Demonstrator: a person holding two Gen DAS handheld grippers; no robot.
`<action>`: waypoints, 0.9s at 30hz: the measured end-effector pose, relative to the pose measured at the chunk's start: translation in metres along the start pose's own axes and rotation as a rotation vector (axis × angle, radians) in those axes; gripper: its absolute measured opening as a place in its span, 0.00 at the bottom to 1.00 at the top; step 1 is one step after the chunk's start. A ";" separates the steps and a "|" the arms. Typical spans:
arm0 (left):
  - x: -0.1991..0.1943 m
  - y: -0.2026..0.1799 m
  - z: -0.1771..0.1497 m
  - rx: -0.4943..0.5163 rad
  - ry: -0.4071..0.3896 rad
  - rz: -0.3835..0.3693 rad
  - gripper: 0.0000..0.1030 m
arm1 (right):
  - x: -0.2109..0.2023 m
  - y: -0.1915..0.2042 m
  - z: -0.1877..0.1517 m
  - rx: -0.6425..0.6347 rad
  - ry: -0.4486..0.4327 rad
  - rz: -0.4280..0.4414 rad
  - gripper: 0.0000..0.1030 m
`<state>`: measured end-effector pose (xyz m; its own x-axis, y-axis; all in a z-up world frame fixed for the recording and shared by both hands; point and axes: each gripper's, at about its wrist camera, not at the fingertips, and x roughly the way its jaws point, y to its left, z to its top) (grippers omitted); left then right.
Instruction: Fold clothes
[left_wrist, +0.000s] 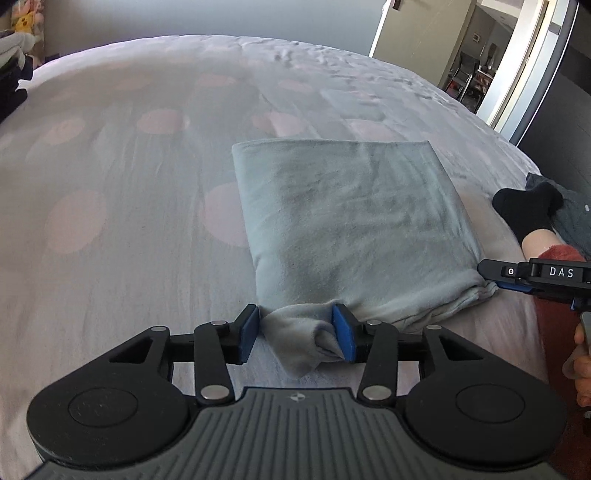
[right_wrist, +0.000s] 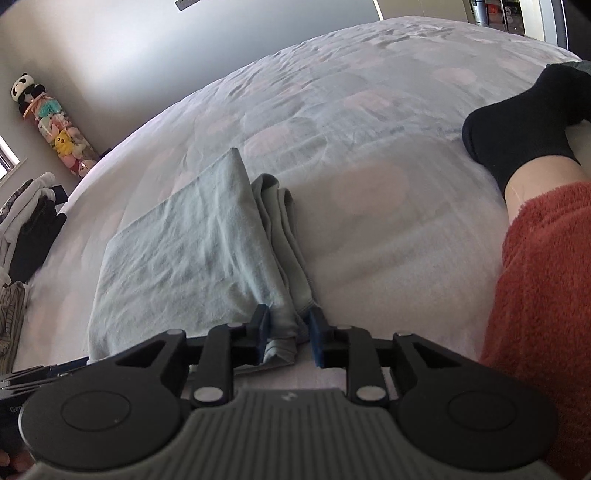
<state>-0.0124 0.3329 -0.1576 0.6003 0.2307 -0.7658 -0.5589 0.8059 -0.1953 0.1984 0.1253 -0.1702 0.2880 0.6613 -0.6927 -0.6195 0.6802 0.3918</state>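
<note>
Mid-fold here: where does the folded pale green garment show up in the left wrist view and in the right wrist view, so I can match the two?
Left wrist: folded pale green garment lies centre, its near corner bunched between the left gripper pads.
Right wrist: the garment lies left of centre, its near edge between the right gripper pads.
Shared landmark: the black sock, right of the garment in both.

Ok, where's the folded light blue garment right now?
The folded light blue garment lies on the spotted bedspread, mid-frame in both wrist views, near corners between each gripper's fingers, a black-socked foot to its right.
</note>
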 end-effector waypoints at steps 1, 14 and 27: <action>-0.003 0.001 0.000 -0.001 -0.006 -0.007 0.51 | -0.003 -0.002 0.000 0.012 -0.005 0.003 0.28; 0.000 0.049 0.018 -0.267 -0.108 -0.074 0.57 | -0.009 0.011 0.034 -0.038 -0.145 0.060 0.57; 0.044 0.057 0.028 -0.289 -0.137 -0.141 0.56 | 0.056 -0.021 0.062 0.055 0.060 0.181 0.56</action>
<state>-0.0017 0.4042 -0.1851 0.7434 0.2147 -0.6335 -0.5921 0.6518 -0.4739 0.2732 0.1673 -0.1794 0.1303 0.7554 -0.6422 -0.6156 0.5694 0.5448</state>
